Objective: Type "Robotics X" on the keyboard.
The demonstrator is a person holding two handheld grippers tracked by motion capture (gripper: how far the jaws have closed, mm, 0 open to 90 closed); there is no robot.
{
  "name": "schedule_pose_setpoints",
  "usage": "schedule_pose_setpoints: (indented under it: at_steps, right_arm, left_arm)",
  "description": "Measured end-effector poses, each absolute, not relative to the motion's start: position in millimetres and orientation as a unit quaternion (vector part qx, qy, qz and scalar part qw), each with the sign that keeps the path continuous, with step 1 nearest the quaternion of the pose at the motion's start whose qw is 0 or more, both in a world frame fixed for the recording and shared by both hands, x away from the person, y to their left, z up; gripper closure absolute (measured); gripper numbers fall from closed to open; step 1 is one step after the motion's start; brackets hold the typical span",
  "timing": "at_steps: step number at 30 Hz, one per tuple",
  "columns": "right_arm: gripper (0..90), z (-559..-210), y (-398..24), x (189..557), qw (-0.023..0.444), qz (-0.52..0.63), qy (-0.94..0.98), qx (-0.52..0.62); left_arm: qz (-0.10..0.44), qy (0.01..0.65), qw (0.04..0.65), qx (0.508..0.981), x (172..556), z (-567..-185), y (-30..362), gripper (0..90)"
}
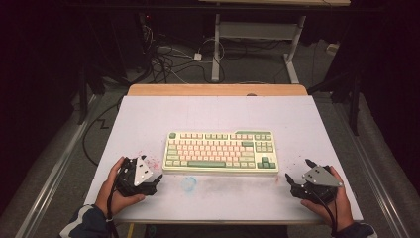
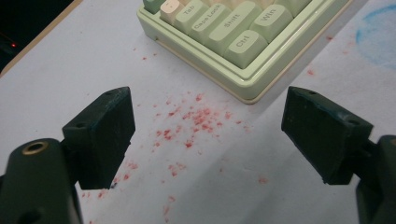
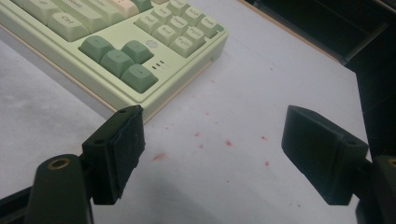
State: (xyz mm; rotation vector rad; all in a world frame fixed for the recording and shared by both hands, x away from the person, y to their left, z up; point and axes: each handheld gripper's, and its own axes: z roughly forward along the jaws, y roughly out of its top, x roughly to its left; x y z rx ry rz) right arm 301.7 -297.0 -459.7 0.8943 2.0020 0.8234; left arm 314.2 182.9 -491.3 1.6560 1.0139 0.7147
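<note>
The keyboard (image 1: pixel 221 151) lies long along the bench's near edge, between my open left tool (image 1: pixel 151 179) and open right tool (image 1: pixel 298 174).

Left gripper (image 1: pixel 157 177): held in the left hand (image 1: pixel 110 187) at the near left, jaws spread wide apart with nothing between them (confirmed in the left gripper view (image 2: pixel 208 135)). Right gripper (image 1: pixel 297 174): held in the right hand (image 1: pixel 337 202) at the near right, jaws likewise spread and empty (image 3: pixel 212 144). Both forearms enter from the near edge.
</note>
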Motion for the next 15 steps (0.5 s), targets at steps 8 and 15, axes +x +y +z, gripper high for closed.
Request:
schedule_pose_setpoints:
  at_steps: [8,15]
  right_arm:
    - [22.0,-458.1,-298.0,301.3,0.398,0.332,0.781,0.348]
    - [22.0,-456.7,-298.4,299.3,0.399,0.335,0.779,0.348]
  left_arm:
    - [0.298,0.424,0.51,0.686,316.3,-490.6,182.8,16.3]
    - [0.3,0.421,0.509,0.689,314.6,-490.4,181.3,16.3]
